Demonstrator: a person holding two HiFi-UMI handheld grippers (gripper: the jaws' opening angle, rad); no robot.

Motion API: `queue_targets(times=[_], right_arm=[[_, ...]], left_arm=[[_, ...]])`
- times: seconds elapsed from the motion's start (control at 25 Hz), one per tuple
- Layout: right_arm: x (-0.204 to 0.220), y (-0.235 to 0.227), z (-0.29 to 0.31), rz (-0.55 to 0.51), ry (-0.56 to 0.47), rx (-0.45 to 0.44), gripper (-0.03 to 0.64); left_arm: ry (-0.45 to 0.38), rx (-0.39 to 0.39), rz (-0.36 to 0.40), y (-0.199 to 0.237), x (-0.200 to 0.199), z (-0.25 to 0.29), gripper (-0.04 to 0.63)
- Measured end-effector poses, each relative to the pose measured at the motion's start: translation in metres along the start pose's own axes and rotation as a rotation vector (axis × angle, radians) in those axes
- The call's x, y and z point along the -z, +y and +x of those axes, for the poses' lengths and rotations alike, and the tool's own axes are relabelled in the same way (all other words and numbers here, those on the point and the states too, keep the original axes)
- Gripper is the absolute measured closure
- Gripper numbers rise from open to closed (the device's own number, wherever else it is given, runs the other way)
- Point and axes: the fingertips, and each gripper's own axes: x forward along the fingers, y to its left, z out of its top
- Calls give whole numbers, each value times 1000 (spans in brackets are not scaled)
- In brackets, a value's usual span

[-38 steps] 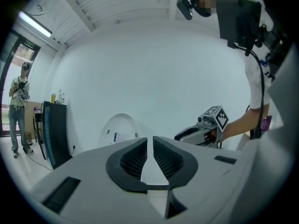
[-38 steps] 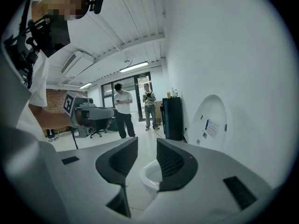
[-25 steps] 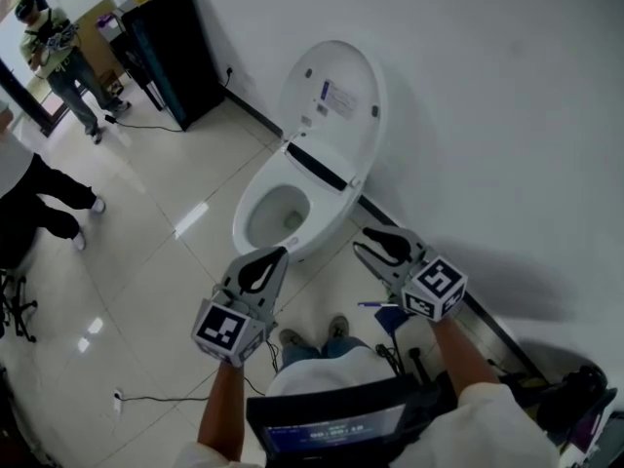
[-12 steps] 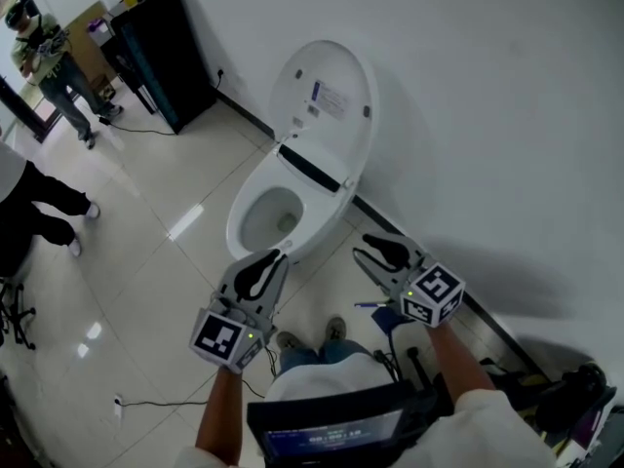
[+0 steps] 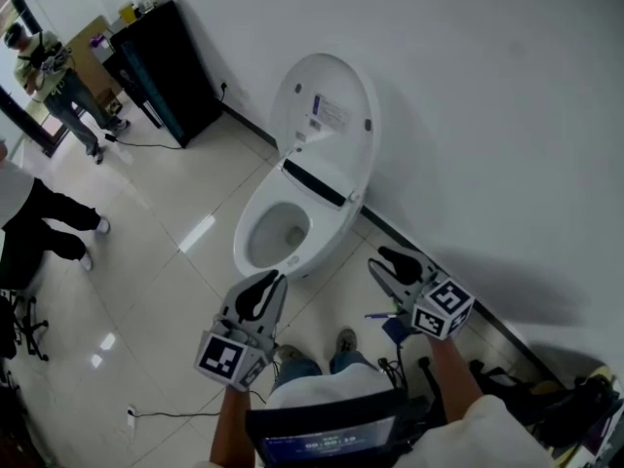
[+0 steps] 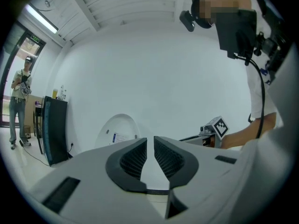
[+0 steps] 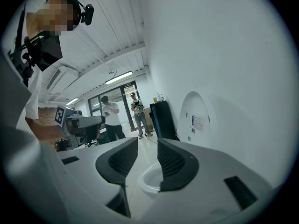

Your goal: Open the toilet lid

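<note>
The toilet lid (image 5: 327, 115) already stands raised. It leans back against the white wall (image 5: 468, 115), with its long axis running from the hinge at the back of the bowl (image 5: 278, 232) up to its rounded top, and its underside with a small label faces out into the room. Below it the bowl lies uncovered, its opening towards us. The lid is ahead of both tools and above them. In the left gripper view it shows just left of the jaws (image 6: 119, 129), and in the right gripper view off to their right (image 7: 196, 120). We hold the left gripper (image 5: 263, 283) just short of the bowl's front rim, its jaws a narrow slit apart with nothing between them. The right gripper (image 5: 387, 258) hangs to the bowl's side, nearer the wall. Its jaws stand a little wider and also hold nothing; through the gap we see only floor and the bowl's rim. Of the two, we judge the right one closer to the hinge end of the lid, though neither touches the toilet. As things lie, we reckon the opening is done and no reach is needed. Farther off, a black cabinet (image 5: 161, 66) stands against the wall, and bystanders (image 5: 44, 61) wait on the tiled floor (image 5: 166, 261).
</note>
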Motion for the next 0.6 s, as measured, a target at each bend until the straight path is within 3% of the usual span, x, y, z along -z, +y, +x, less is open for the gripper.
queue_targets(times=[0.16, 0.28, 0.44, 0.6], right_arm=[[-5, 18, 14, 51, -76, 17, 485], [-10, 38, 38, 57, -116, 18, 425], [-10, 69, 90, 67, -164, 29, 412], [-13, 100, 155, 55, -163, 117, 412]], left_arm=[[5, -27, -15, 29, 2, -15, 554], [16, -32, -5, 64, 3, -35, 554], [-2, -27, 24, 136, 5, -76, 554], [2, 39, 40, 210, 10, -121, 554]])
